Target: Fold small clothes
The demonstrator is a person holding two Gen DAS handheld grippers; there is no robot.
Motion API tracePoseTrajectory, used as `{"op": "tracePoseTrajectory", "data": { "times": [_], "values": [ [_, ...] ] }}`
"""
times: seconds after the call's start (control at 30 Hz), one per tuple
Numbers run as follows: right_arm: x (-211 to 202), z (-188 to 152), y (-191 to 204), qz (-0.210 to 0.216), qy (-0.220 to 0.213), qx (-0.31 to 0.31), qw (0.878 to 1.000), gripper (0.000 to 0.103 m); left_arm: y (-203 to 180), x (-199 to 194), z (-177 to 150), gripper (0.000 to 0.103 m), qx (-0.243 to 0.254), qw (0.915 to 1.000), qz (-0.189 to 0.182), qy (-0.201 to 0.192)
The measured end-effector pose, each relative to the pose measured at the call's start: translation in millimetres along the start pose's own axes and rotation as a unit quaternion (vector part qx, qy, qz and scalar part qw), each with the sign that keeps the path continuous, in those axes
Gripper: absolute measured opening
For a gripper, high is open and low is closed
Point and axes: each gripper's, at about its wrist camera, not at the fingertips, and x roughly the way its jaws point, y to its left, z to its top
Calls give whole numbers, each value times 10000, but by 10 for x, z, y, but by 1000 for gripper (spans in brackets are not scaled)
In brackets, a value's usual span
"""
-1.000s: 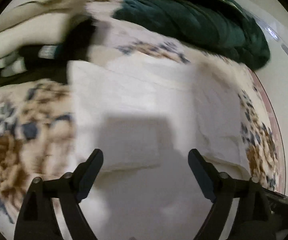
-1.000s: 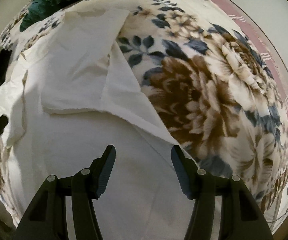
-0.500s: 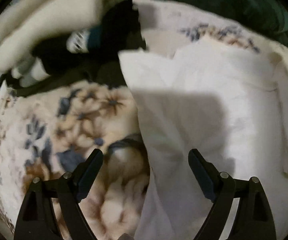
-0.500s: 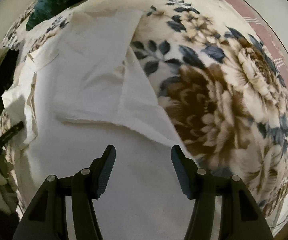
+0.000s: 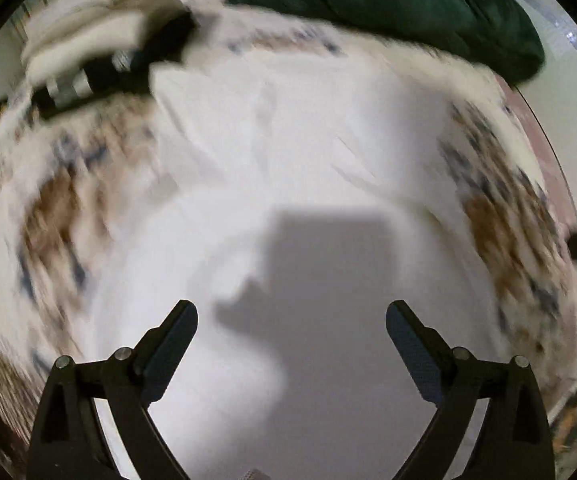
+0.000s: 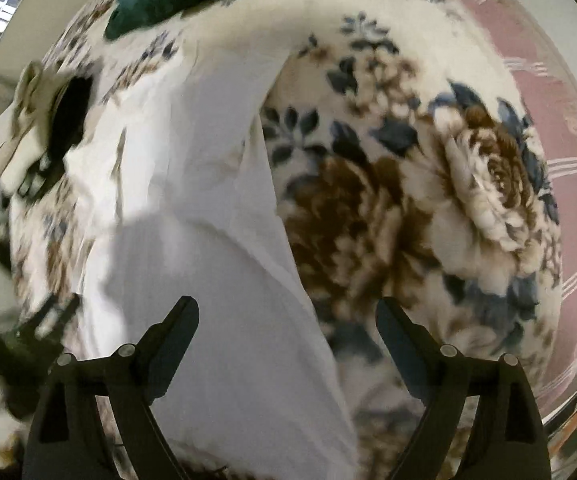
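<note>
A white garment (image 5: 288, 168) lies spread on a floral blanket (image 5: 60, 200); it also shows in the right wrist view (image 6: 192, 208), partly folded, with its right edge running down the middle. My left gripper (image 5: 291, 322) is open and empty, hovering over the white cloth. My right gripper (image 6: 287, 318) is open and empty above the garment's right edge, its left finger over the cloth and its right finger over the blanket (image 6: 428, 200). The left wrist view is motion-blurred.
A dark green quilt (image 5: 388, 4) lies at the far side of the bed. A pile of cream and black clothes (image 5: 100, 52) sits at the far left. A pink striped sheet (image 6: 536, 92) borders the blanket on the right. The other gripper (image 6: 20, 344) shows blurred at lower left.
The left gripper has swung back right, over the middle of the white garment. The right gripper has opened wider and shifted toward the garment's right edge.
</note>
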Motion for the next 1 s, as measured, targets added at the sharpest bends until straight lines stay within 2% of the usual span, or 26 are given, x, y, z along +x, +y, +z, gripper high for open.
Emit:
{"op": "tracePoseTrajectory", "data": {
  "times": [0.03,0.1,0.17,0.27,0.43,0.5,0.53,0.57,0.63,0.73,0.8,0.83,0.87,0.9,0.93,0.97,1.0],
  "values": [
    [-41,-4,-63,127,86,-115,9998,74,-151,17,-91,97,-82,9999,-56,133],
    [-64,91,-141,119,307,-505,9982,57,-567,46,-394,97,-285,9984,-214,440],
    [-79,167,-260,-3,443,-850,9954,58,-876,85,-618,97,-362,9973,-249,585],
    [-115,258,-524,54,598,-1089,9922,58,-1303,235,-914,97,-532,9945,-301,849],
    [97,796,-721,705,408,-1027,9914,58,-1733,581,-1151,97,-632,9932,-241,944],
    [272,1057,-664,1007,365,-949,9897,55,-1844,689,-1172,97,-617,9943,-78,871],
    [370,1212,-606,1158,318,-960,9881,45,-1893,747,-1178,97,-624,9945,-24,840],
    [444,1328,-551,1237,278,-953,9873,39,-1928,792,-1177,97,-618,9948,30,807],
    [629,1644,-413,1479,241,-881,9848,37,-1982,878,-1170,96,-539,9952,238,779],
    [936,2059,-238,1565,311,-680,9848,39,-1991,954,-1136,96,-481,9955,391,710],
    [1179,2270,-167,1630,510,-449,9843,49,-1944,929,-1095,85,-547,9960,440,551],
    [1294,2356,-143,1666,601,-325,9837,49,-1917,911,-1089,65,-558,9960,498,488],
    [1395,2421,-116,1652,692,-243,9835,49,-1895,893,-1069,41,-535,9963,518,439],
    [1473,2468,-91,1661,735,-181,9832,49,-1870,868,-1052,31,-529,9971,388,388],
    [1515,2506,-43,1683,744,-171,9828,49,-1858,838,-1043,15,-542,9975,315,338],
    [1523,2516,1,1690,722,-217,9827,47,-1841,789,-1028,7,-547,9978,244,270],
    [1506,2522,52,1694,662,-291,9829,32,-1838,720,-1021,5,-518,9982,237,180]
  ]
}}
